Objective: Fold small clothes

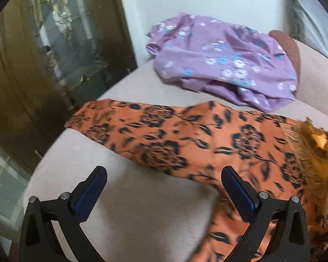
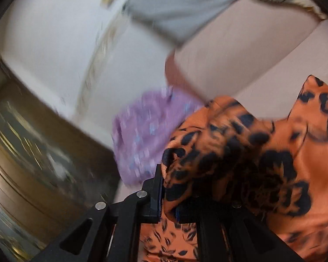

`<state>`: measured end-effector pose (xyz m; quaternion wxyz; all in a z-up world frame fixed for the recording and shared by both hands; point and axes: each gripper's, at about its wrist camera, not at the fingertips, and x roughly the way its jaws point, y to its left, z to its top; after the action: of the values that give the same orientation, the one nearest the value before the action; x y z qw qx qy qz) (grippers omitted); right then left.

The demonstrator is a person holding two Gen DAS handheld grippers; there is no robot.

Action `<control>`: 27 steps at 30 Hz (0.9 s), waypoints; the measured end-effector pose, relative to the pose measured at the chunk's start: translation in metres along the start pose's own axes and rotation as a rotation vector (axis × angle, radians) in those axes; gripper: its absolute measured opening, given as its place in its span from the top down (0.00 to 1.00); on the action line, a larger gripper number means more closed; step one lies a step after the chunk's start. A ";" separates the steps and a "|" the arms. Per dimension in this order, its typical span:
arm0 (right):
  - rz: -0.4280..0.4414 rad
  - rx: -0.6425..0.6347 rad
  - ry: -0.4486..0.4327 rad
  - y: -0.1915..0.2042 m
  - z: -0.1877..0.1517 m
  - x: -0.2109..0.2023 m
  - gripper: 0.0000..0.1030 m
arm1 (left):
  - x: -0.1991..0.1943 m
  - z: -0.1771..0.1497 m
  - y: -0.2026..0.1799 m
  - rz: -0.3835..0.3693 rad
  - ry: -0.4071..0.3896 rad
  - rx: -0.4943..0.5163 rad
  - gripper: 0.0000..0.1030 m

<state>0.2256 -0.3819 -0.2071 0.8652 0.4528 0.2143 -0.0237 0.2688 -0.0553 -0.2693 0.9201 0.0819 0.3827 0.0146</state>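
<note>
Pinching a bunched fold of the orange fabric with dark blue rose print (image 2: pixel 240 144) in my right gripper (image 2: pixel 169 207), jaws pressed together on the cloth.

My left gripper (image 1: pixel 164 181) hangs with its jaws spread wide and nothing between them, above the beige cushioned surface (image 1: pixel 142 218), where the rest of the orange garment lies stretched out. Beyond it, apart from the orange cloth, sits a crumpled lilac garment with white and blue flowers (image 1: pixel 220 63).
</note>
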 end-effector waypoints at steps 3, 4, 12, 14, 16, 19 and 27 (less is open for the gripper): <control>-0.015 -0.030 0.173 0.023 -0.050 0.062 0.88 | 0.005 0.003 0.014 -0.011 0.025 -0.036 0.00; -0.037 -0.034 0.241 0.030 -0.066 0.081 0.84 | 0.006 0.004 0.020 -0.025 0.034 -0.060 0.00; 0.064 -0.206 0.268 0.055 -0.093 0.057 0.28 | -0.002 0.009 0.019 -0.067 0.015 -0.082 0.00; 0.029 -0.257 0.204 0.044 -0.080 0.024 0.29 | -0.003 0.009 0.011 -0.104 0.018 -0.073 0.00; -0.057 -0.296 0.173 0.029 -0.068 0.001 0.30 | -0.002 0.009 0.002 -0.163 0.033 -0.072 0.00; -0.223 -0.348 0.149 -0.006 -0.050 -0.030 0.51 | 0.003 0.008 -0.014 -0.236 0.066 -0.072 0.06; -0.437 -0.259 0.179 -0.107 -0.026 -0.062 0.60 | 0.029 -0.016 -0.086 -0.318 0.171 0.098 0.91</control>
<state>0.1357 -0.4336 -0.2785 0.8678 0.2815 0.3839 -0.1423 0.2747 -0.1356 -0.3151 0.8699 0.0636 0.4677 -0.1430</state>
